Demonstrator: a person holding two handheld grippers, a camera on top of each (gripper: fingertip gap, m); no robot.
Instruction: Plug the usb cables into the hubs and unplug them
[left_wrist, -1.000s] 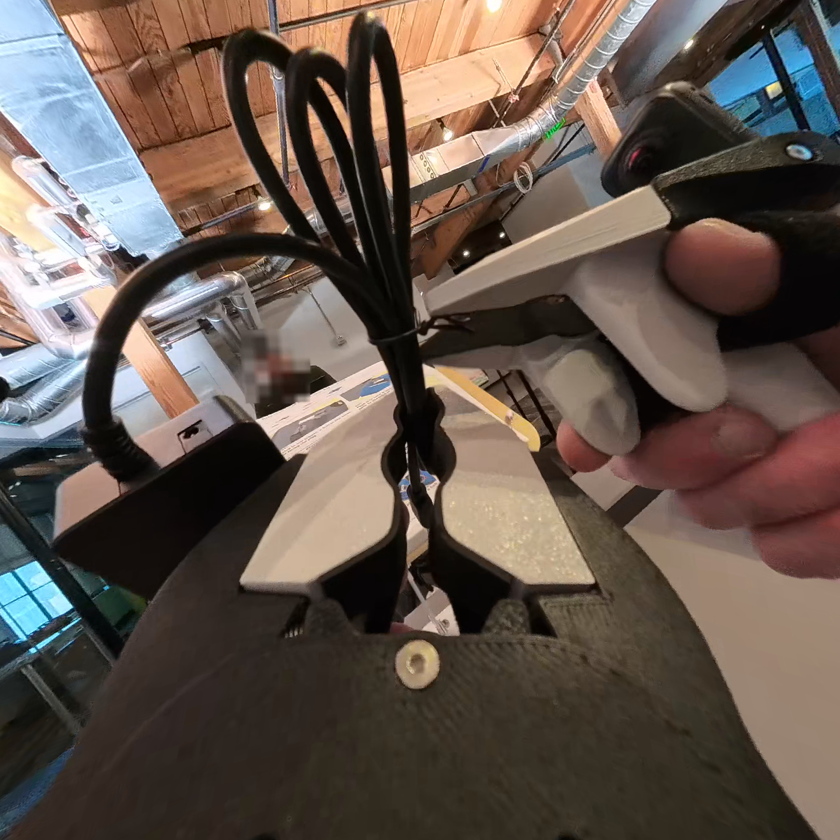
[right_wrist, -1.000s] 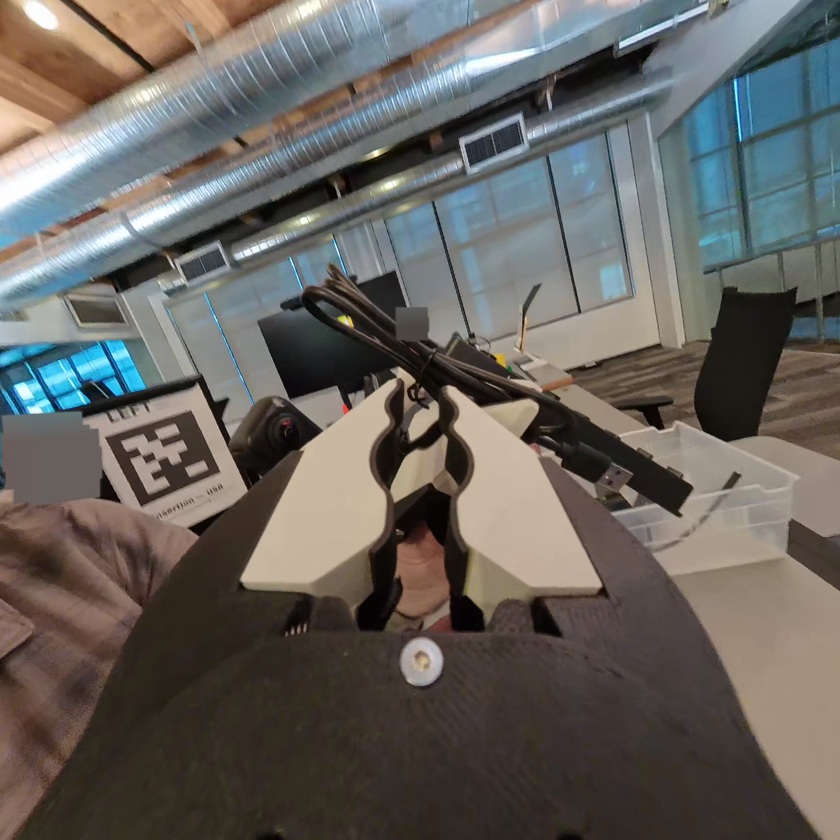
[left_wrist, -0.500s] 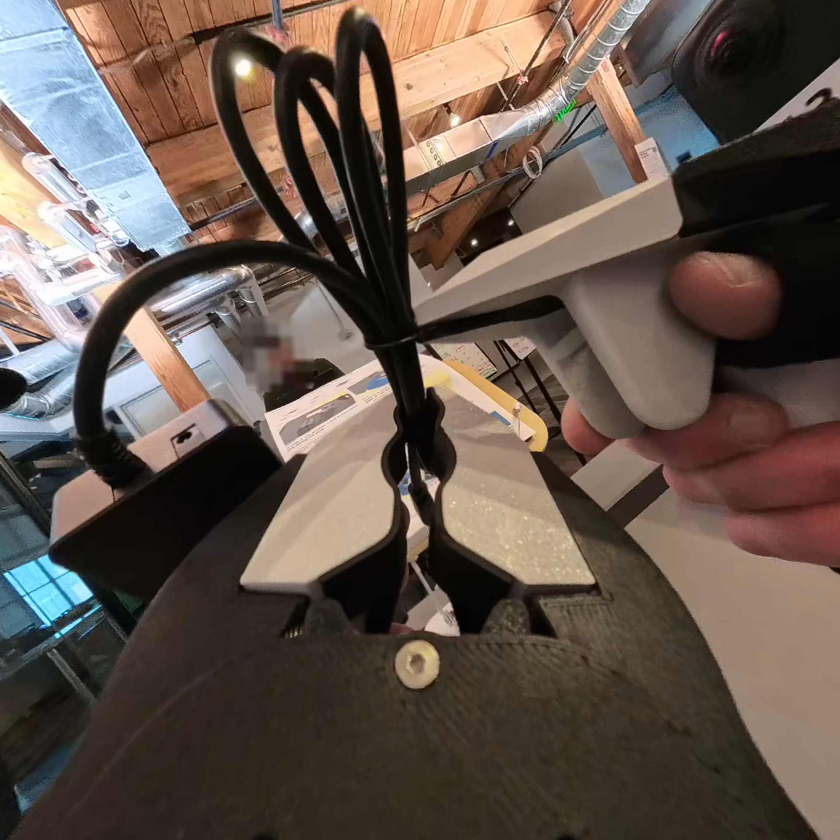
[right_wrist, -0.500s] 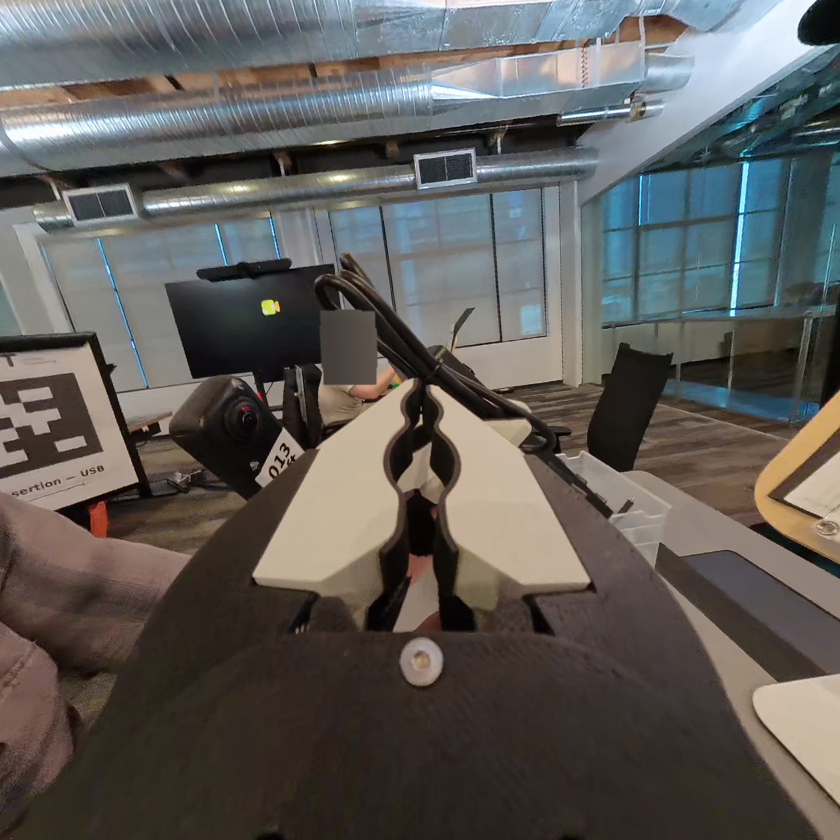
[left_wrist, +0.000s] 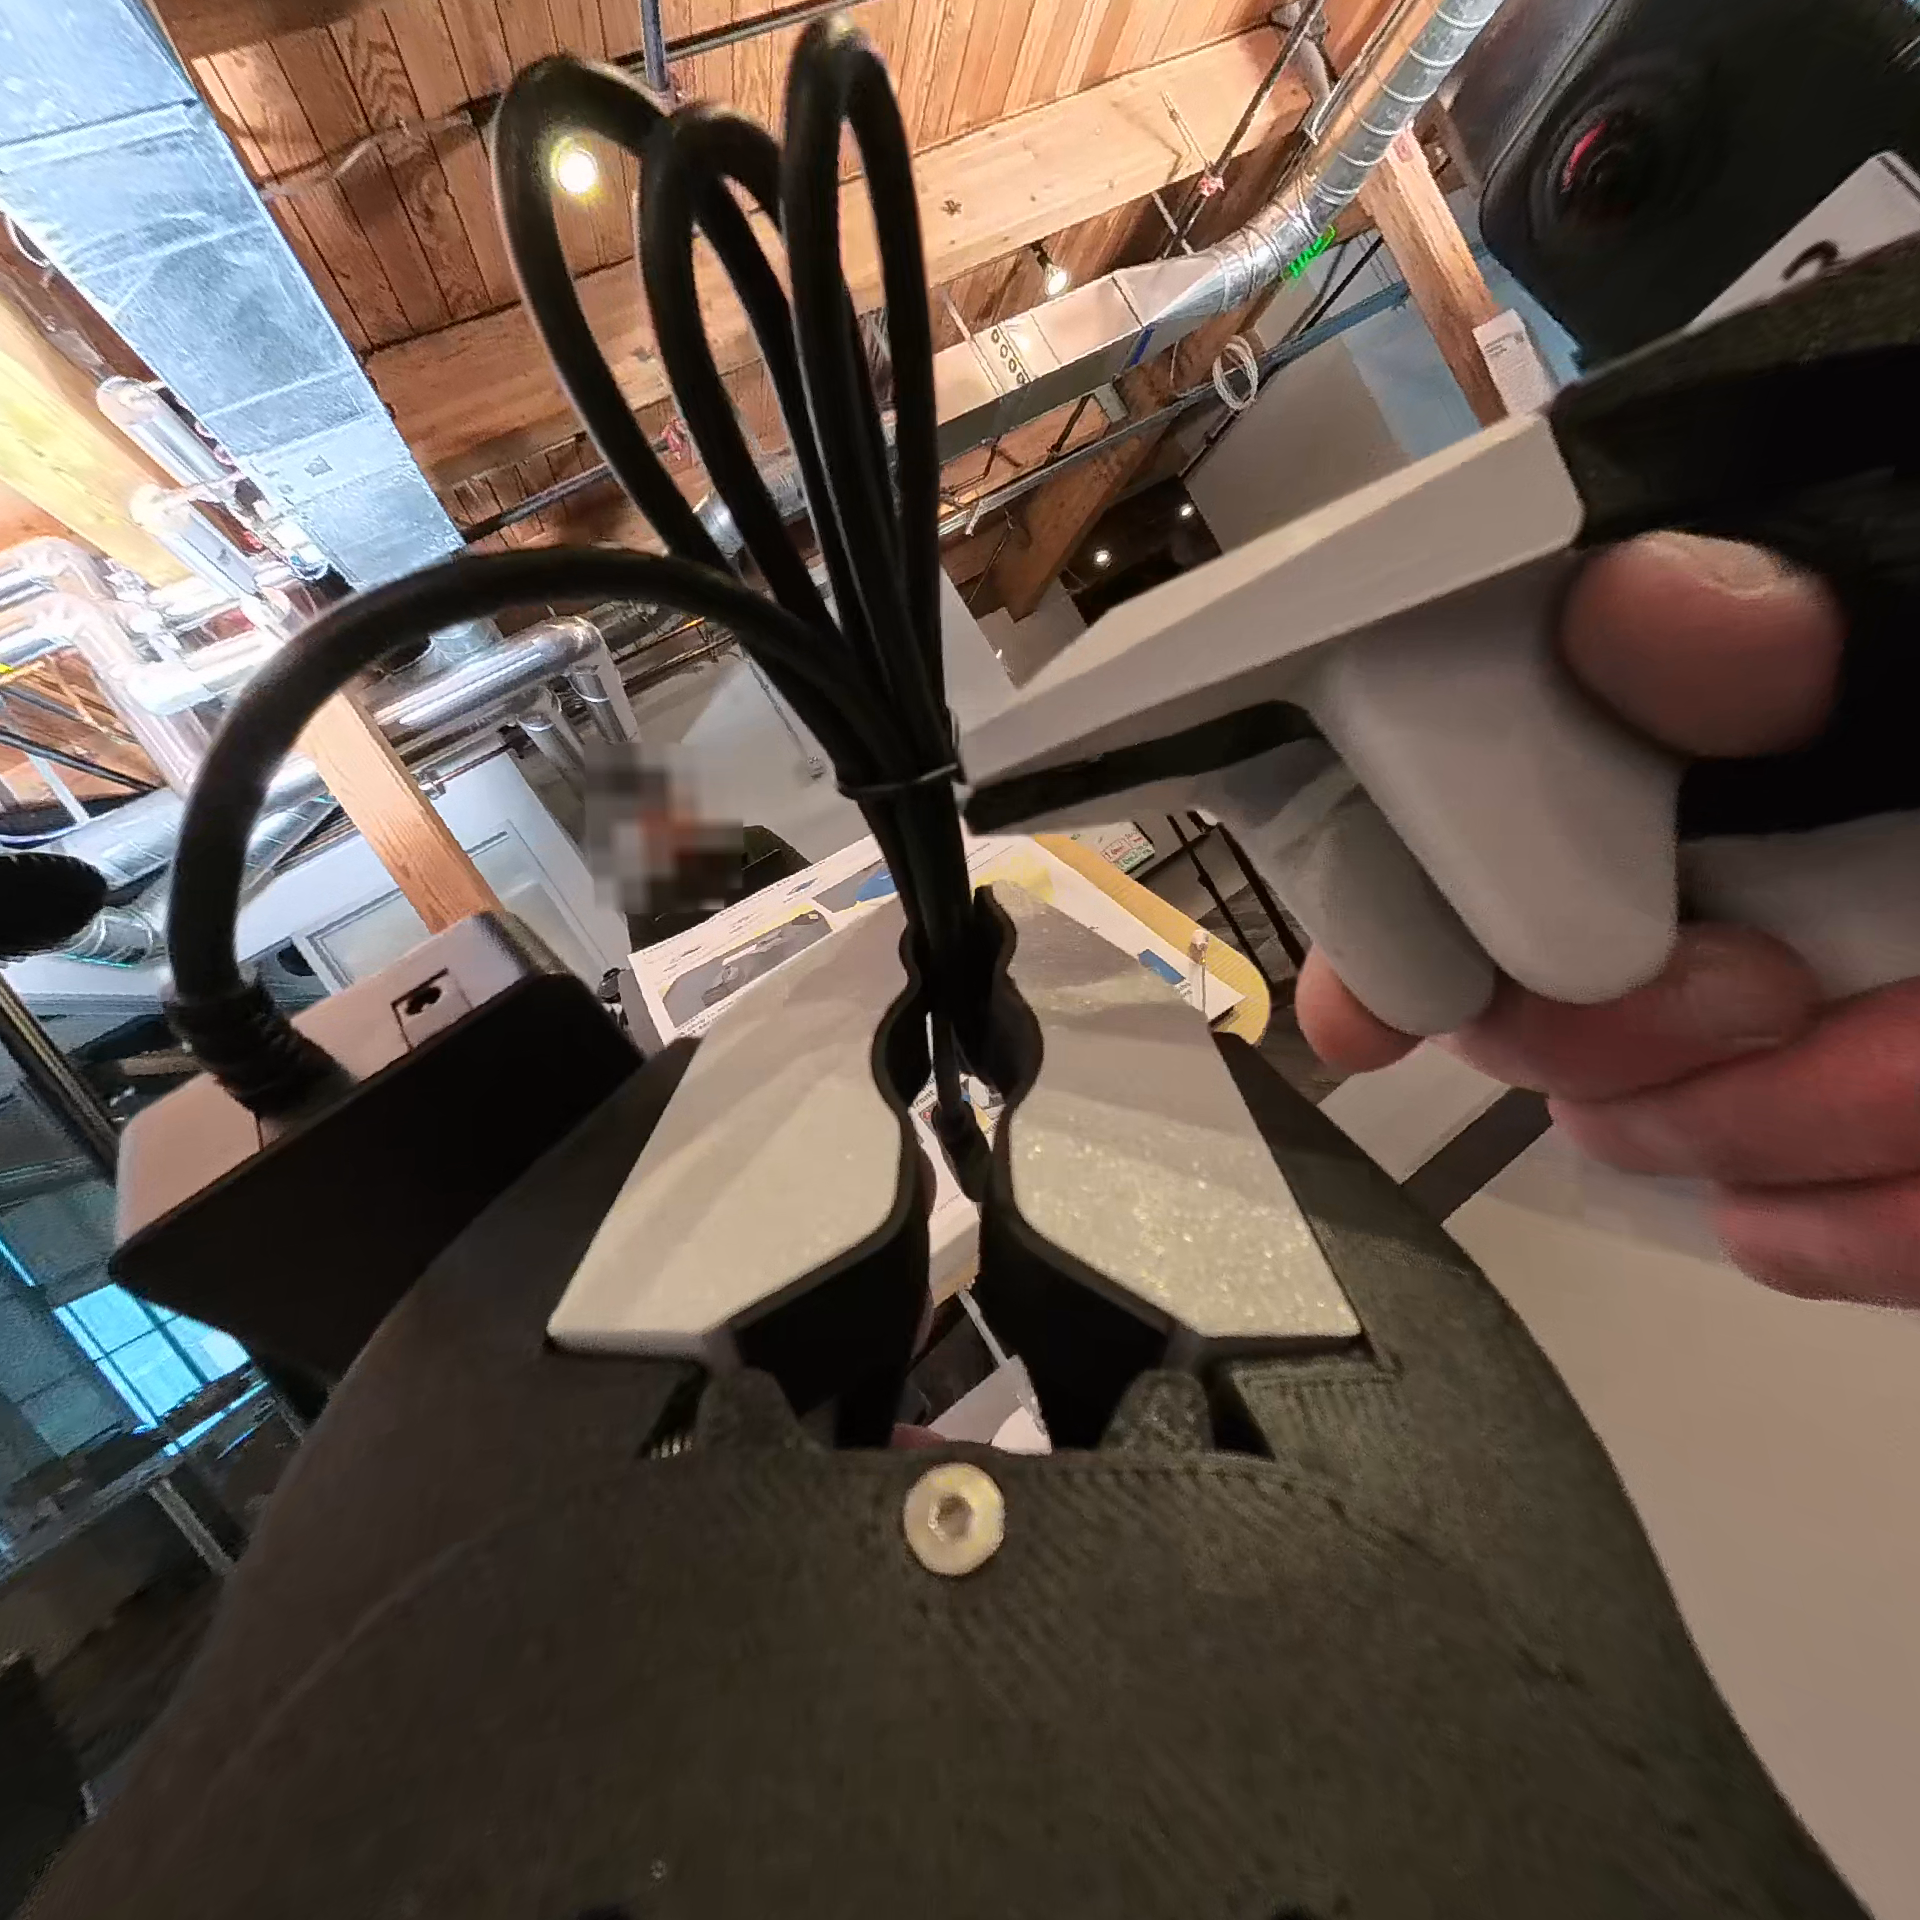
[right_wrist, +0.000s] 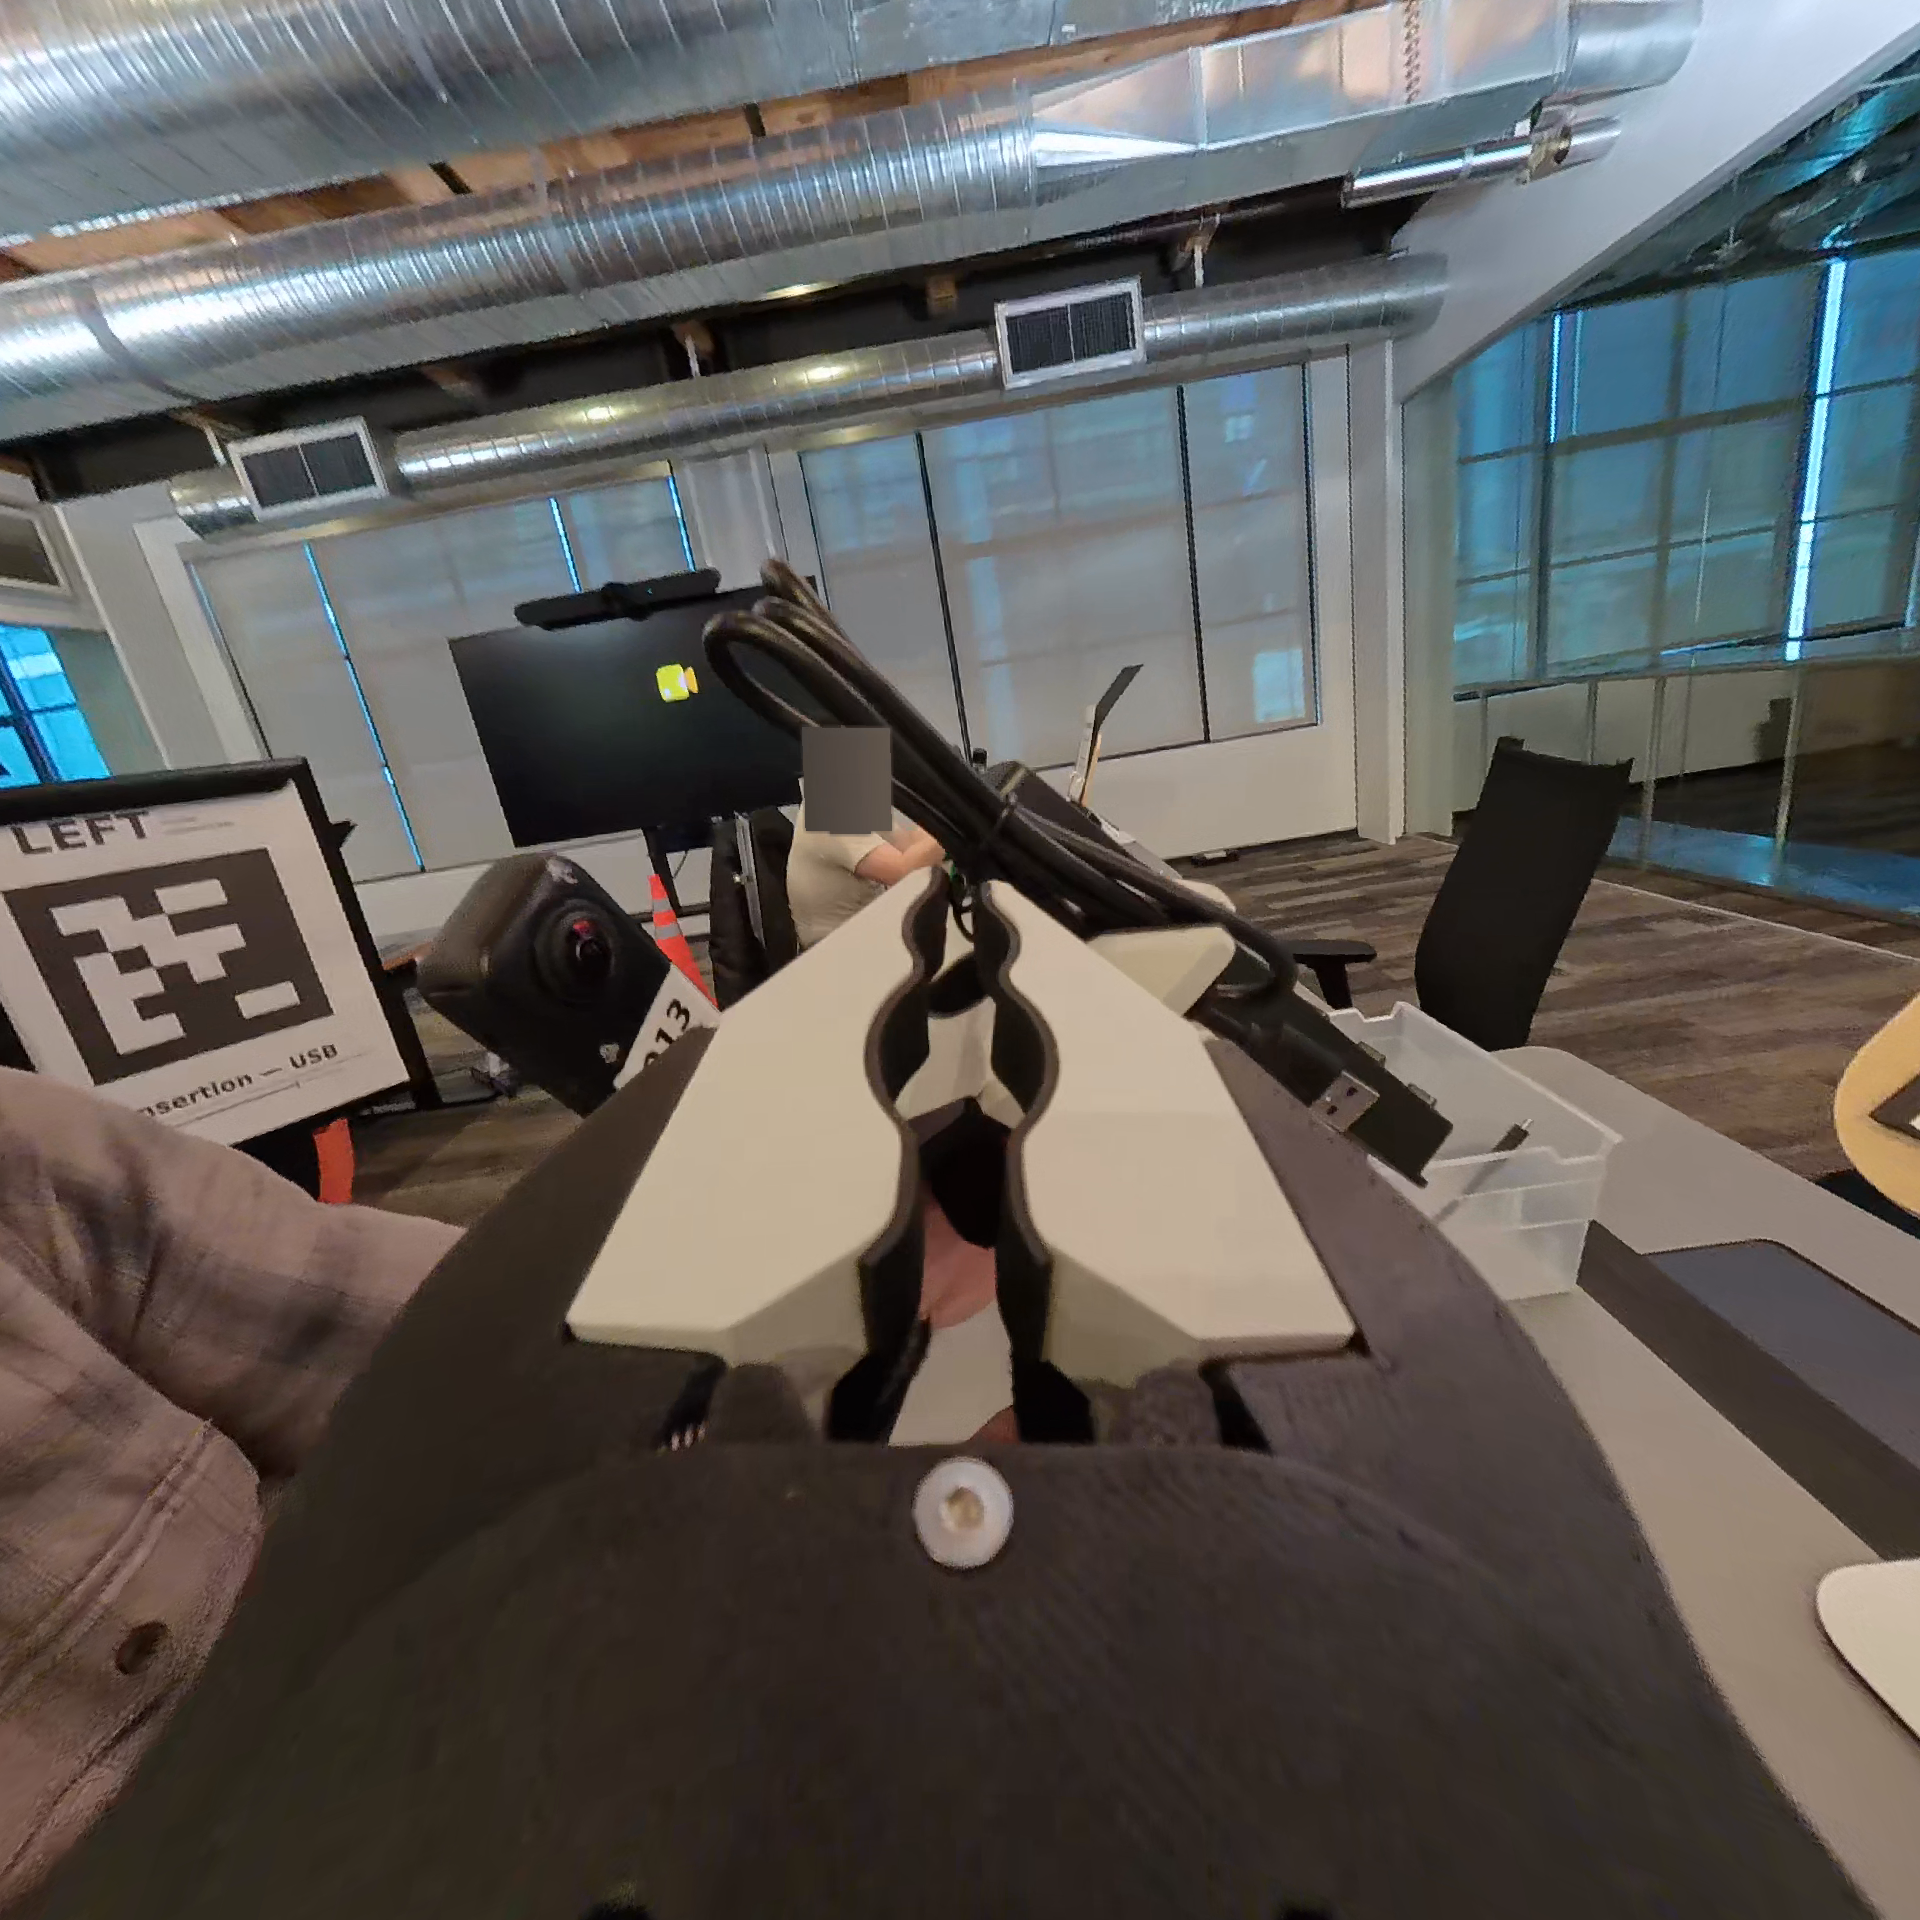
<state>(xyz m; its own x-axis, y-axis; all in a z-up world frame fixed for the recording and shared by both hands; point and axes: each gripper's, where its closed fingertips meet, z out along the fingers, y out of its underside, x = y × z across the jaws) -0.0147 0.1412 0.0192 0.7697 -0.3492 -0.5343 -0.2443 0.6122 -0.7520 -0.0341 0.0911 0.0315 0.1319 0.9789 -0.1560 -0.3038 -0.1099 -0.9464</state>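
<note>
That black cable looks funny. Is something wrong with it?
Yes. The black looped cable remains bundled by a thin tie; the left claw pinches it, the black hub box dangles sideways, and the right claw nips the tie.

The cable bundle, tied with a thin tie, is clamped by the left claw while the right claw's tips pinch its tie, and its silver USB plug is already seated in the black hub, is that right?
Not quite: the right wrist view shows the silver USB plug bare beside the black hub, not seated. The rest stands: the left claw clamps the cable bundle, and the right claw pinches its tie.
</note>
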